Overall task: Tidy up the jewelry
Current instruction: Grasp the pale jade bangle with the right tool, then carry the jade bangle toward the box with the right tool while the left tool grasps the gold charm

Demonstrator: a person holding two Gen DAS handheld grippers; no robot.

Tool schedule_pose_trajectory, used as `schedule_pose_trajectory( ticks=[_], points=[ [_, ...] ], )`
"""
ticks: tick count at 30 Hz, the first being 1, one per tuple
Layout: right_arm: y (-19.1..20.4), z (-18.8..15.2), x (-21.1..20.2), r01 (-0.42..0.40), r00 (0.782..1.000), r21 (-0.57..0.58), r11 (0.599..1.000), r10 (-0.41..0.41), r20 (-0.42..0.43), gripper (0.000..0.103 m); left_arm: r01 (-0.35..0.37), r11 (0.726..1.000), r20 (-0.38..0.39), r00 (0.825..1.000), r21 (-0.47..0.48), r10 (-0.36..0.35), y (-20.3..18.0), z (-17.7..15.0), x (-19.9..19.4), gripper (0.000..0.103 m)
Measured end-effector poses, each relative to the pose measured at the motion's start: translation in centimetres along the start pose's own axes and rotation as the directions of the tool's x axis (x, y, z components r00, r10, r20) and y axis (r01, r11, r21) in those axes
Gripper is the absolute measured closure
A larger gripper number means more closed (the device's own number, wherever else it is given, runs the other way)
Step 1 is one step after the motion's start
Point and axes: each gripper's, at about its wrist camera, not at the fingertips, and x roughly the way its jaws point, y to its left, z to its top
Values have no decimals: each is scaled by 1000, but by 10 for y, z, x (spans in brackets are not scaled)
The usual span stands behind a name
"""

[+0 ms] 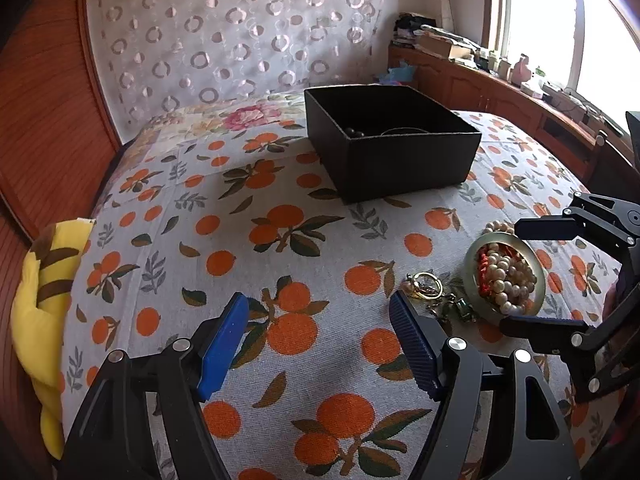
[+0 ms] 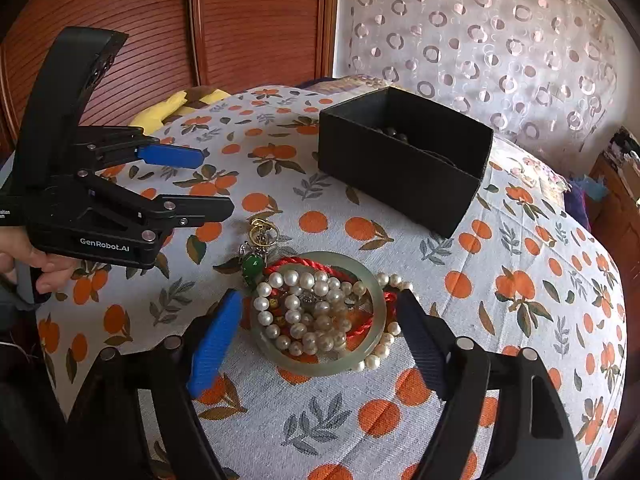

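From the left wrist, the left gripper (image 1: 318, 312) fills the bottom of the frame, its two blue-padded fingers (image 1: 224, 344) spread wide over bare orange-print tablecloth (image 1: 280, 208) with nothing between them. Just beyond its right-hand finger lies a gold keyring (image 1: 427, 286) with small charms. To the right of that sits a pale green jade bangle (image 1: 472, 254), flat on the cloth, with a heap of pearl beads (image 1: 510, 280) and a bit of red cord inside its ring. The right gripper (image 1: 520, 276) comes in from the right edge, one finger above the bangle and one below, apart from it. A black box (image 1: 400, 160) stands open at upper centre, a few dark beads showing inside. A yellow plush (image 1: 44, 292) lies at the left edge.

From the right wrist, the right gripper (image 2: 318, 304) stands wide at the bottom, its fingers flanking the jade bangle (image 2: 378, 300) on either side, close beside its rim; the pads do not appear to press on it. The pearl beads (image 2: 304, 312) and a red cord (image 2: 296, 262) pile within and over the ring. A green bead (image 2: 253, 266) and the gold keyring (image 2: 262, 232) lie just above left. The left gripper (image 2: 216, 180) hangs open at left, held by a hand (image 2: 28, 264). The black box (image 2: 400, 176) stands upper right.
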Motion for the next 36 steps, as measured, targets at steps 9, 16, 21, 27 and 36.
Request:
schedule_pose_trajectory(
  ticks=[9, 16, 21, 27, 36],
  points=[
    [6, 3, 10, 8, 999, -35, 999, -9, -38, 26, -6, 1000, -26, 1000, -13, 6, 4, -1, 6, 33],
    [3, 0, 0, 23, 1000, -18, 1000, -23, 0, 29, -9, 1000, -48, 999, -17, 8, 5, 0, 11, 29],
    [-6, -3, -30, 37, 995, 49, 998, -41, 91, 29, -8, 1000, -51, 999, -20, 7, 6, 0, 12, 27],
    [-18, -13, -58, 60, 988, 103, 993, -74, 136, 29, -8, 1000, -51, 999, -19, 7, 5, 0, 13, 26],
    [-26, -50, -61, 110, 988, 153, 982, -124, 89, 29, 51, 999, 9, 999, -3, -51, -7, 2, -3, 28]
  ],
)
